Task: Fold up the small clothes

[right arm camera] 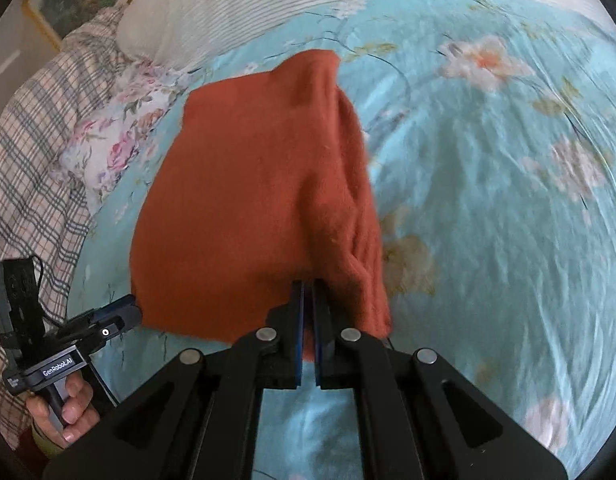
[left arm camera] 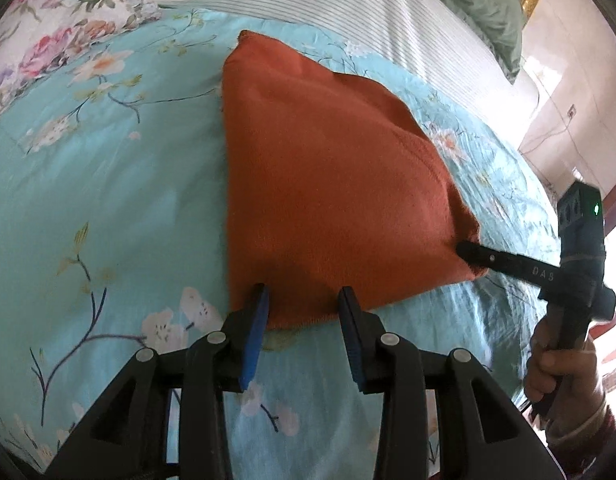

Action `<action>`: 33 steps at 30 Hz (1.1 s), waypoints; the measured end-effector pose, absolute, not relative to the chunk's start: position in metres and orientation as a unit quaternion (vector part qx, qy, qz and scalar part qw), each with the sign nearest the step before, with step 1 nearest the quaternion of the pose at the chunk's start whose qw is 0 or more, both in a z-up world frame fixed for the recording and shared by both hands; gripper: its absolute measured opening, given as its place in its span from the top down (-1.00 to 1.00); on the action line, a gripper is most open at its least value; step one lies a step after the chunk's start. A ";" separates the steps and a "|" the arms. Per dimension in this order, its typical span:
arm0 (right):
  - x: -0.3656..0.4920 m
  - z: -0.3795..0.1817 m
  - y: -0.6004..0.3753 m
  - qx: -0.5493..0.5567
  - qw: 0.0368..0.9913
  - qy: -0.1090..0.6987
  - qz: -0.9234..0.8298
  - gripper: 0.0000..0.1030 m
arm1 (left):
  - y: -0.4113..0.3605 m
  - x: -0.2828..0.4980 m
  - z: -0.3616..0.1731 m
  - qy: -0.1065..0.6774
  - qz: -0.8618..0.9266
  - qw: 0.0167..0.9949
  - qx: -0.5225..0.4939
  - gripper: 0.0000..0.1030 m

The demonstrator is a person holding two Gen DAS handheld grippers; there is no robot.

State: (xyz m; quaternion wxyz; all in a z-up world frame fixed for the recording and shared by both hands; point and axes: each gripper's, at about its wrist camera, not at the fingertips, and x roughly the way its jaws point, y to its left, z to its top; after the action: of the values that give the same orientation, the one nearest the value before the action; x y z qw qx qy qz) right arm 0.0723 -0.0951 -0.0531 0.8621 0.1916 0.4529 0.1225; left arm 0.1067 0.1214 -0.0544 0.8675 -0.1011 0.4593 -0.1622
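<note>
Pinching fuzzy rust cloth (right arm camera: 248, 200) | right hand-held gripper (right arm camera: 308, 292) | left hand-held gripper (left arm camera: 304, 296) seemingly parted

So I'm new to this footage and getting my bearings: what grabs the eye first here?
The rust-orange garment, folded flat in the middle of the turquoise flowered bedspread. At its near edge the right gripper is shut on the cloth, while the left gripper has its blue pads apart over the other near corner. Behind lies a white striped pillow.
</note>
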 end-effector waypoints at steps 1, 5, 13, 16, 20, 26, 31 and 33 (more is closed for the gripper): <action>0.070 -0.054 -0.097 0.198 0.861 0.452 0.122 0.91 | 0.121 0.105 -0.054 0.460 -0.161 0.867 -0.103 0.29; 0.057 -0.046 -0.101 0.215 0.860 0.447 0.123 0.91 | 0.128 0.092 -0.046 0.458 -0.154 0.869 -0.107 0.09; 0.019 -0.022 -0.100 0.215 0.885 0.387 0.146 -0.62 | 0.134 0.055 -0.030 0.428 -0.075 0.897 -0.081 -0.61; 0.006 -0.018 -0.098 0.194 0.897 0.372 0.141 -0.62 | 0.130 0.046 -0.034 0.434 -0.054 0.898 -0.053 -0.61; -0.002 -0.018 -0.093 0.167 0.897 0.386 0.134 -0.62 | 0.125 0.040 -0.043 0.450 -0.032 0.893 -0.015 -0.62; -0.013 -0.024 -0.090 0.146 0.886 0.418 0.135 -0.62 | 0.125 0.030 -0.048 0.466 -0.004 0.883 0.048 -0.62; -0.018 -0.017 -0.084 0.116 0.885 0.427 0.145 -0.62 | 0.126 0.021 -0.023 0.427 0.003 0.901 0.078 -0.62; -0.019 -0.008 -0.083 0.100 0.887 0.425 0.148 -0.62 | 0.126 0.020 -0.011 0.413 0.003 0.907 0.086 -0.62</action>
State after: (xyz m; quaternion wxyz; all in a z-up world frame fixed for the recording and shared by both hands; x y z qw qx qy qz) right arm -0.0194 -0.0830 -0.0077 0.8874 0.0996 0.4250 0.1481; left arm 0.0198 0.1260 -0.0111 0.9066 0.0860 0.4131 0.0034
